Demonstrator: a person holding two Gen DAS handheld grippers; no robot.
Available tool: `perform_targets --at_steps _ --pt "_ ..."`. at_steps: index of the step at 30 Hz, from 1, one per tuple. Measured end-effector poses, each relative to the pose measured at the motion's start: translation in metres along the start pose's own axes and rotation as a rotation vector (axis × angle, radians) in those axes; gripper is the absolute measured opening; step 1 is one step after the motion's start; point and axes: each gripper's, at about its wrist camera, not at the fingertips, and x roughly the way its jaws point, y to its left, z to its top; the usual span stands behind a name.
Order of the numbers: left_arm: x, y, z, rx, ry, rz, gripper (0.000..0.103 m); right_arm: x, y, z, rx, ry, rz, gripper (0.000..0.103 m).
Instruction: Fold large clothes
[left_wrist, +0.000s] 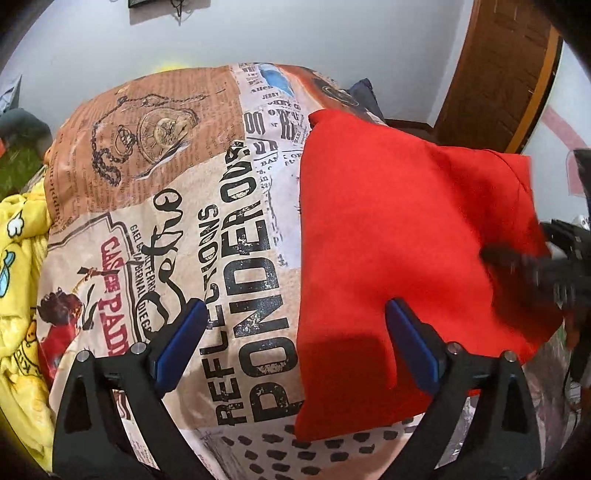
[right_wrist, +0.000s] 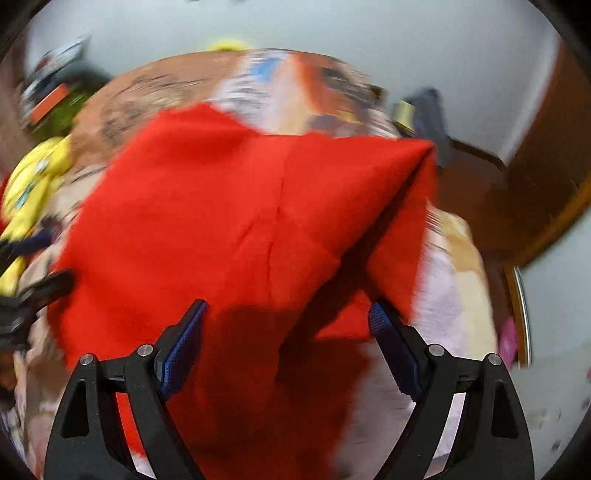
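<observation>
While both grippers hang over the bed, the red garment (left_wrist: 406, 240) lies folded and flat on the printed bedspread (left_wrist: 184, 221), and that spread is the thing to steer by. On its newspaper-style pattern the red cloth covers the right-hand part, its left edge running down beside the big black lettering.

From the left wrist view, the left gripper (left_wrist: 295, 325) has its jaws spread wide, nothing pinched between them. One blue pad sits over the lettering of the spread, the other over the near part of the red garment, so the cloth's left edge passes between the two fingers without being pressed.

From the right wrist view, which is blurred, the right gripper (right_wrist: 286, 325) also stands with its jaws well apart and grips nothing. The red garment fills the space beyond and beneath its fingers; a folded layer makes a raised ridge toward the right pad.

A yellow cartoon-print blanket (left_wrist: 22, 277) is bunched at the spread's left side, and a brown wooden door (left_wrist: 509, 74) stands beyond its far right corner.
</observation>
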Motion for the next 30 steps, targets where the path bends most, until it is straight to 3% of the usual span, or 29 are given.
perform_targets --at_steps 4,7,11,14,18,23,27,30 --pt "0.000 0.000 0.000 0.015 0.002 -0.001 0.098 -0.007 -0.064 -0.006 0.206 -0.018 -0.026 0.085" --pt "-0.001 -0.003 0.001 0.027 0.007 0.019 0.099 -0.021 -0.085 -0.016 0.301 -0.032 -0.031 0.085" --pt "-0.008 -0.007 0.008 0.043 0.019 0.026 0.099 -0.042 -0.084 -0.026 0.288 -0.041 0.074 0.086" --pt "-0.014 -0.008 0.015 0.049 0.015 0.009 0.099 -0.045 -0.074 -0.033 0.283 -0.024 0.204 0.086" --pt "-0.013 -0.008 0.025 0.020 0.034 -0.075 0.099 -0.028 -0.058 -0.044 0.318 0.022 0.294 0.086" --pt "0.021 -0.002 0.025 -0.034 0.151 -0.176 0.099 0.005 -0.047 -0.056 0.344 0.099 0.385 0.086" --pt "0.047 0.007 0.024 -0.131 0.222 -0.320 0.099 0.014 -0.047 -0.047 0.345 0.092 0.448 0.086" --pt "0.064 0.008 0.027 -0.175 0.254 -0.387 0.099 0.023 -0.047 -0.038 0.351 0.103 0.528 0.086"
